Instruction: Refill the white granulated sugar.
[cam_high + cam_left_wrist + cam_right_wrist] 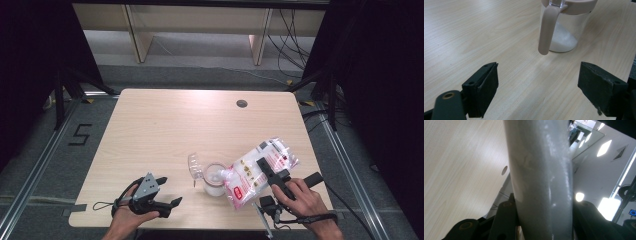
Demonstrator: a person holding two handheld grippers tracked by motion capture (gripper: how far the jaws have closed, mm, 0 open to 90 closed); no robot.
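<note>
On the pale wooden bench (165, 130), a clear jar (215, 180) with a beige rim and handle stands near the front edge, right of centre, with white granules heaped in its bottom; its transparent flip lid (194, 167) stands open on its left. The right tongs (268, 172) are clamped on a white plastic bag (260, 170) printed in red, holding it tilted with its lower end at the jar's mouth; in the right gripper view the bag's grey-white wall (541, 177) sits squeezed between the two black jaws. The left tongs (169, 190) rest low near the front left of the bench, jaws spread wide with nothing between them, pointing towards the jar, which the left gripper view shows just beyond them, handle (547, 30) facing the camera.
</note>
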